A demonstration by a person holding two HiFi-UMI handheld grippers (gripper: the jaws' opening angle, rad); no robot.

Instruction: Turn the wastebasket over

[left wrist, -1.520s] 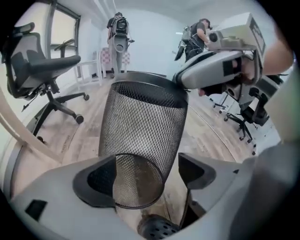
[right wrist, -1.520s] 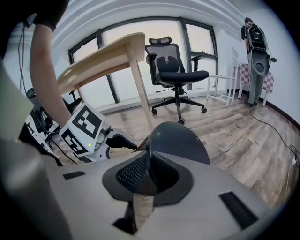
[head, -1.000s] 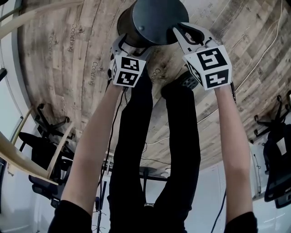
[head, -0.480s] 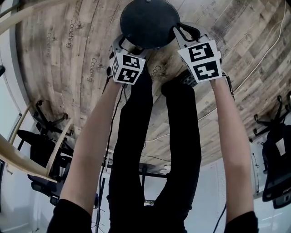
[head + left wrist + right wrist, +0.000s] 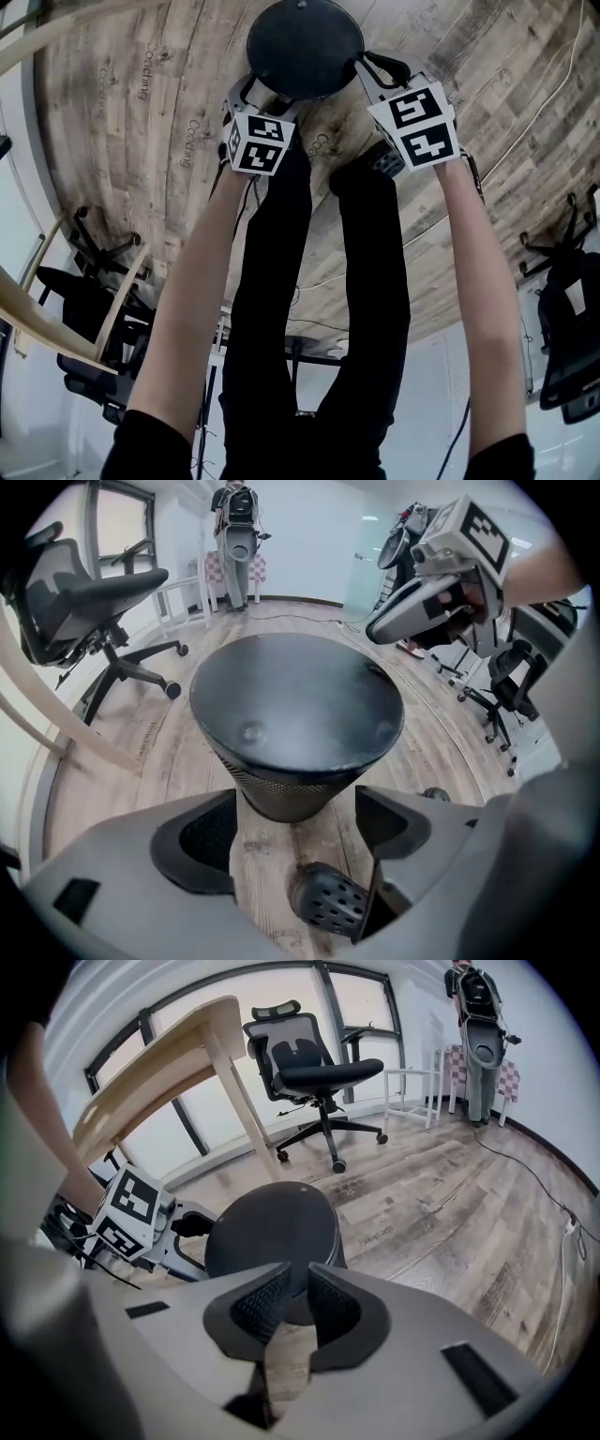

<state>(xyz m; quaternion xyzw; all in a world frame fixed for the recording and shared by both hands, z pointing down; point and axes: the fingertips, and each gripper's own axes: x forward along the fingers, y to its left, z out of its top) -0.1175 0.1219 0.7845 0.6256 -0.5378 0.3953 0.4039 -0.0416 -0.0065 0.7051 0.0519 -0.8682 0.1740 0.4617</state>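
The black mesh wastebasket (image 5: 305,47) stands upside down on the wooden floor, its solid round base facing up. My left gripper (image 5: 261,94) is at its near left side. In the left gripper view the jaws (image 5: 295,822) stand wide open, with the basket's lower wall (image 5: 291,794) just ahead of them and untouched. My right gripper (image 5: 372,67) is at the basket's right side. In the right gripper view its jaws (image 5: 298,1288) leave only a narrow gap, with nothing pinched; the basket (image 5: 272,1227) sits beyond the tips.
The person's black-trousered legs (image 5: 319,309) and perforated shoe (image 5: 328,902) are right beside the basket. Office chairs (image 5: 314,1068) (image 5: 84,602), a pale wooden table (image 5: 159,1082) and a floor cable (image 5: 553,94) surround the spot. A person (image 5: 234,536) stands far back.
The basket has gone from tilted to standing flat on the floor, base up. Both grippers stayed alongside it and sank slightly.
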